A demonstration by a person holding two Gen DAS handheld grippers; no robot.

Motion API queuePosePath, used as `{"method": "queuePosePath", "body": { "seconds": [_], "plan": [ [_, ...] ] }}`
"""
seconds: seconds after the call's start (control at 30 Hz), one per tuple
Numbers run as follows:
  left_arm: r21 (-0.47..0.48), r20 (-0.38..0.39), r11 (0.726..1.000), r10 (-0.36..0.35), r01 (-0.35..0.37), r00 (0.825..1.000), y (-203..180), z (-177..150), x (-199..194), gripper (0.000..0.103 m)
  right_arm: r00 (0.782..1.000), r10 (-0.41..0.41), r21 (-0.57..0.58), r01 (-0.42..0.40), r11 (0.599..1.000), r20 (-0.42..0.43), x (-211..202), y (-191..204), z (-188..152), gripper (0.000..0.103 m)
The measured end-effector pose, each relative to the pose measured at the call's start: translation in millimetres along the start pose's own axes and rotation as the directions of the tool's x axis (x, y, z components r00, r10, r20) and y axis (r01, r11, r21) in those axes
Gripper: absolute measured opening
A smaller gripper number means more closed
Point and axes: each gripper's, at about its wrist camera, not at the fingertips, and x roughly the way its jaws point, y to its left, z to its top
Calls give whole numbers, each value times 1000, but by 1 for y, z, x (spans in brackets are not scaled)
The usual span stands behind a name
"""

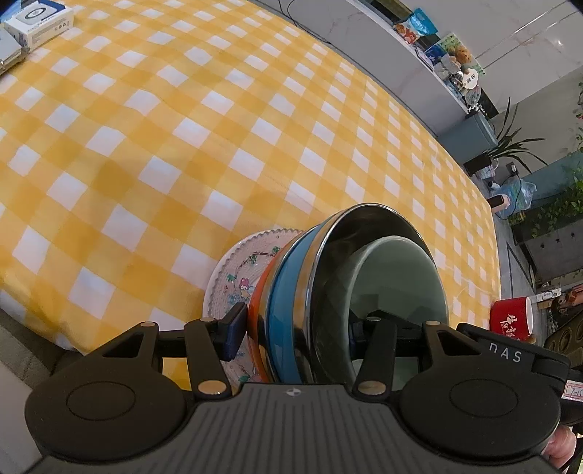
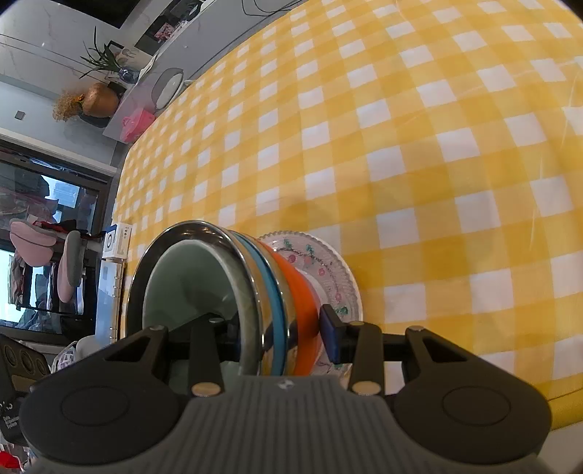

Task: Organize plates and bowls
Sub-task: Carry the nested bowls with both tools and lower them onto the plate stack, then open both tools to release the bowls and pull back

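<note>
A nested stack of bowls stands on a pink patterned plate (image 1: 237,262) (image 2: 328,262) over the yellow checked cloth. A pale green bowl (image 1: 397,277) (image 2: 182,277) is innermost, in a steel bowl (image 1: 364,222) (image 2: 247,291). Outside those come a blue bowl (image 1: 288,277) (image 2: 273,291) and an orange bowl (image 1: 257,302) (image 2: 302,299). My left gripper (image 1: 295,328) clamps the stack's wall, one finger inside the green bowl and one against the orange bowl. My right gripper (image 2: 280,335) grips the opposite side the same way. I cannot tell whether the plate rests on the table.
White boxes (image 1: 40,22) (image 2: 116,240) lie at one end of the table (image 1: 182,146). A red cup (image 1: 510,317) stands just past the table's edge near the stack. Shelves, plants and furniture surround the table.
</note>
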Motion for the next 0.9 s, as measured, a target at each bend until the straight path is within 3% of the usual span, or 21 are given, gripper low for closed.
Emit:
{"method": "queuePosePath", "body": {
  "seconds": [0.27, 0.43, 0.53, 0.73, 0.9],
  "plan": [
    [9, 6, 1000, 4, -4, 1000, 1, -1, 1, 58, 1000, -10, -31, 10, 999, 15, -4, -3, -5, 39],
    [34, 27, 999, 18, -19, 999, -3, -2, -1, 60, 1000, -7, -59, 9, 998, 29, -3, 4, -6, 47],
    [46, 57, 999, 21, -23, 998, -5, -3, -5, 72, 999, 1, -86, 3, 996, 48, -5, 9, -5, 59],
    [81, 123, 996, 31, -41, 992, -13, -3, -23, 74, 994, -33, -153, 49, 987, 103, -16, 20, -8, 65],
    [174, 226, 982, 27, -68, 974, -30, -13, -56, 74, 986, -40, -191, 72, 979, 164, -35, 29, -14, 66]
  ]
}}
